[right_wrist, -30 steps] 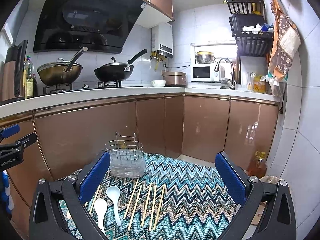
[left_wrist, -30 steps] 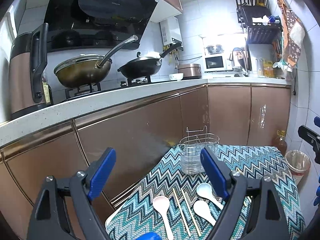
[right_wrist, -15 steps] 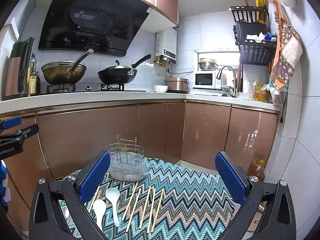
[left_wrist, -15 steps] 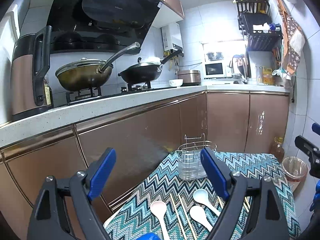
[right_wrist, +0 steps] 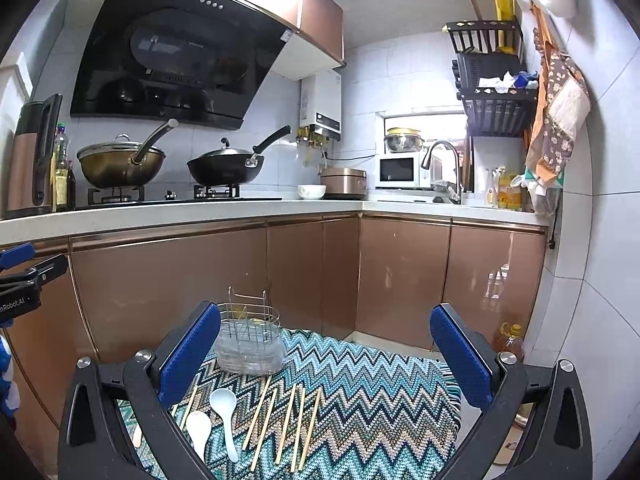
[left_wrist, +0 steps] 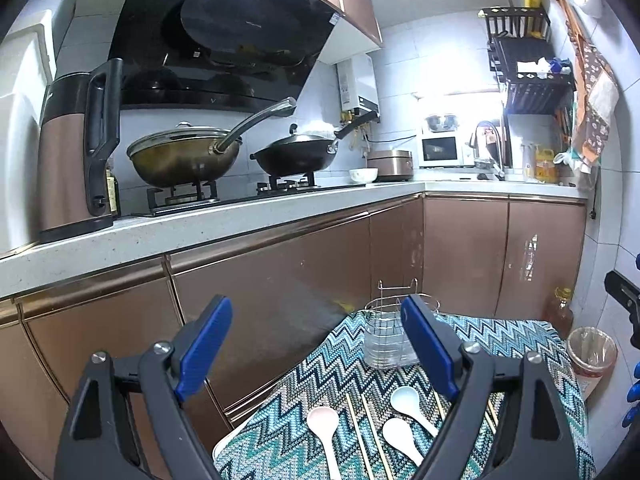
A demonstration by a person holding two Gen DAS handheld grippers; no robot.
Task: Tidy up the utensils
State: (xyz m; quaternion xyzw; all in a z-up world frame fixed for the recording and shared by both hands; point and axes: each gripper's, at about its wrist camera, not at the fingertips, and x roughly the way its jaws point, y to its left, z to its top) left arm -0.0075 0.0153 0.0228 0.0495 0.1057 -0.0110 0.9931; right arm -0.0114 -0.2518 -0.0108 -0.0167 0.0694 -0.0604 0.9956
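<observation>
A wire utensil holder (right_wrist: 250, 342) with a clear base stands at the far edge of a zigzag-patterned cloth (right_wrist: 360, 392); it also shows in the left wrist view (left_wrist: 386, 338). In front of it lie white spoons (right_wrist: 224, 404) and several wooden chopsticks (right_wrist: 280, 420). In the left wrist view three spoons (left_wrist: 324, 424) lie among chopsticks (left_wrist: 360, 436). My left gripper (left_wrist: 320, 352) is open and empty, held above the cloth's left side. My right gripper (right_wrist: 326, 360) is open and empty, above the cloth's near part.
Brown kitchen cabinets (right_wrist: 200, 280) under a white counter stand behind the cloth. Two woks (right_wrist: 226, 168) sit on the stove. An oil bottle (right_wrist: 508, 340) stands on the floor at the right, and a bin (left_wrist: 592, 356) beside the cloth.
Both cameras have tilted up and drawn back a little, so the cloth, holder and utensils sit lower in view. Both grippers stay open and empty.
</observation>
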